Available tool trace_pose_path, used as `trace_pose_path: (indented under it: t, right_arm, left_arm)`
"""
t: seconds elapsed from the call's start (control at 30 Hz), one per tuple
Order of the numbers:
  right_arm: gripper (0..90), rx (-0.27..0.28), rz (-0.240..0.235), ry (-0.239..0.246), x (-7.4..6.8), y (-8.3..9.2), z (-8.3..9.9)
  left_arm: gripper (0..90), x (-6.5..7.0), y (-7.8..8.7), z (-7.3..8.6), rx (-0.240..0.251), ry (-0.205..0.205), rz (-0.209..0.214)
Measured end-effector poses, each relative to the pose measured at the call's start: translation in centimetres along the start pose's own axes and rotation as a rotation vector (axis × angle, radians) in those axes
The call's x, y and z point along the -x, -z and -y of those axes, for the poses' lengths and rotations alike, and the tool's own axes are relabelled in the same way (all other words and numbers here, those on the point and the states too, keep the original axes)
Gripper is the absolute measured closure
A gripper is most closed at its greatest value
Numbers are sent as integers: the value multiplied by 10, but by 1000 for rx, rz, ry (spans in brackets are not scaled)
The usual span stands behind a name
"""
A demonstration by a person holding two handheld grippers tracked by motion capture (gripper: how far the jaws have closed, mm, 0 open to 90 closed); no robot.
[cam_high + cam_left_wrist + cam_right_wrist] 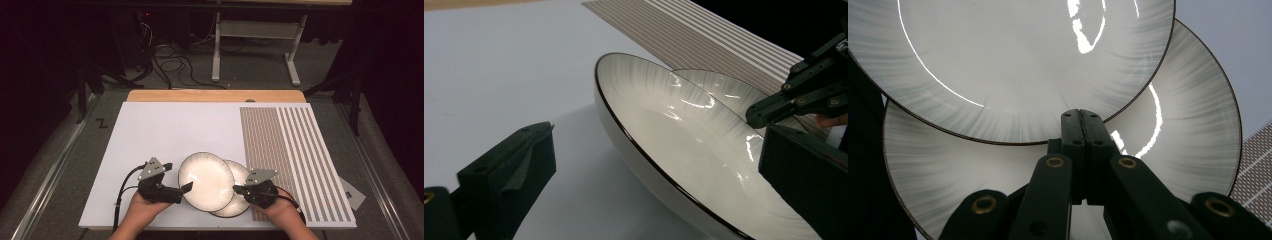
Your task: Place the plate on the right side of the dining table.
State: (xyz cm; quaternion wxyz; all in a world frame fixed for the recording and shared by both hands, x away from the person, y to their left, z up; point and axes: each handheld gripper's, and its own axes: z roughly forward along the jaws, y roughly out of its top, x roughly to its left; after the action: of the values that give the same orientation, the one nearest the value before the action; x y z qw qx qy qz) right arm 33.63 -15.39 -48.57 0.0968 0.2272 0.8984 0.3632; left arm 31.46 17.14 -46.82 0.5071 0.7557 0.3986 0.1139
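Note:
Two white plates with dark rims overlap near the front of the white board (165,130). The upper plate (206,180) (684,135) (1013,60) leans tilted on the lower plate (240,206) (729,90) (1188,115). My left gripper (176,176) (659,135) stands open at the upper plate's left side, its jaws wide apart with the rim between them and neither pad on it. From the right comes my right gripper (236,188) (1080,117) (751,116), shut with nothing between its jaws. Its tips hover over the lower plate, right at the upper plate's rim.
A brown-and-white striped mat (290,150) covers the board's right part. The wooden table edge (215,95) shows behind the board. Cables (172,65) and a white stand (255,45) are on the floor beyond. The board's far left half is bare.

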Motion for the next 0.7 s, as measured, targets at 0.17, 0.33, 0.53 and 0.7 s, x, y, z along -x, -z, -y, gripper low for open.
trace_pose_path:
  t: [0.17,0.33,0.53,0.7]
  right_arm:
    - [900,-10,6,0,-1,-1,0]
    - [900,-8,8,4,-1,-1,0]
    - [900,-6,8,11,-1,-1,0]
    - [900,-5,15,8,-2,-1,0]
  left_arm:
    - [82,1,-8,2,-41,55,28]
    - [189,0,-12,4,-64,125,66]
    - [301,-1,-16,7,-108,179,82]
    - [386,-1,-17,7,-135,226,78]
